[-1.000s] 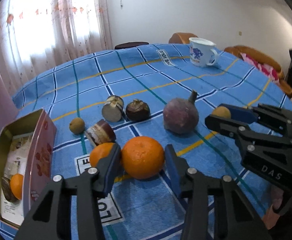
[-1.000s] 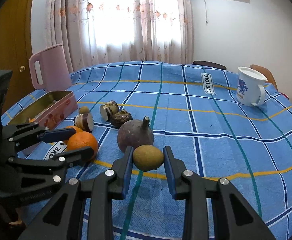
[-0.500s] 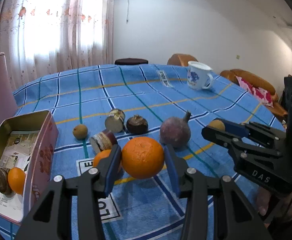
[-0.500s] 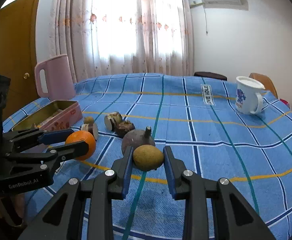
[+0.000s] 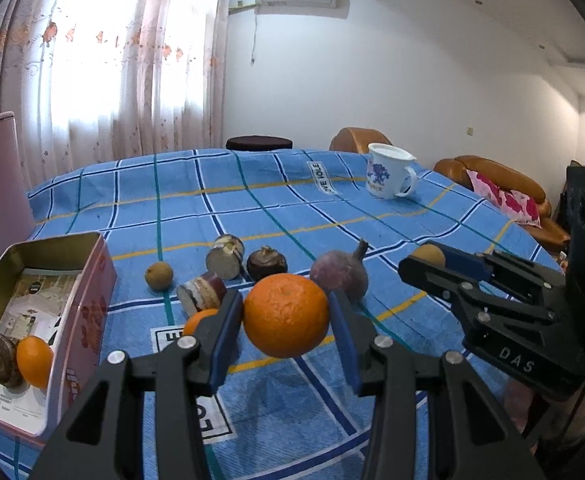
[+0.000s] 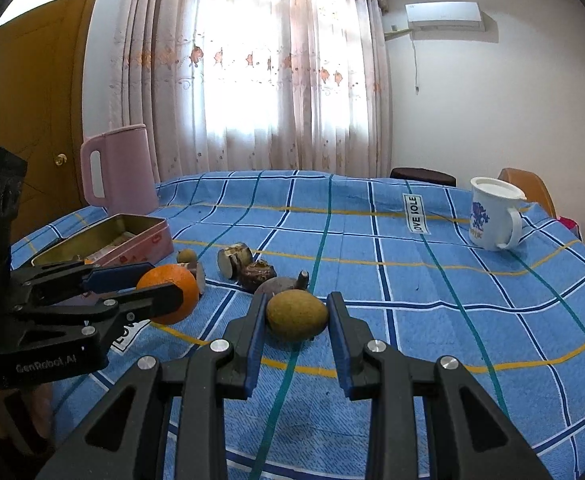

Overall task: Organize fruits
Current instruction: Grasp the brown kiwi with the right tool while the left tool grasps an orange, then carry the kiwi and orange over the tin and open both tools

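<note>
Left gripper (image 5: 286, 322) pinches an orange (image 5: 286, 315) above the blue checked table (image 5: 252, 208); right gripper (image 6: 295, 320) clamps a small brown fruit (image 6: 296, 316) beside it.

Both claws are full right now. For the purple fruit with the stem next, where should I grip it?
Grip the purple fruit across its round body, coming from above. Its stem sticks up and looks too thin to hold.
</note>
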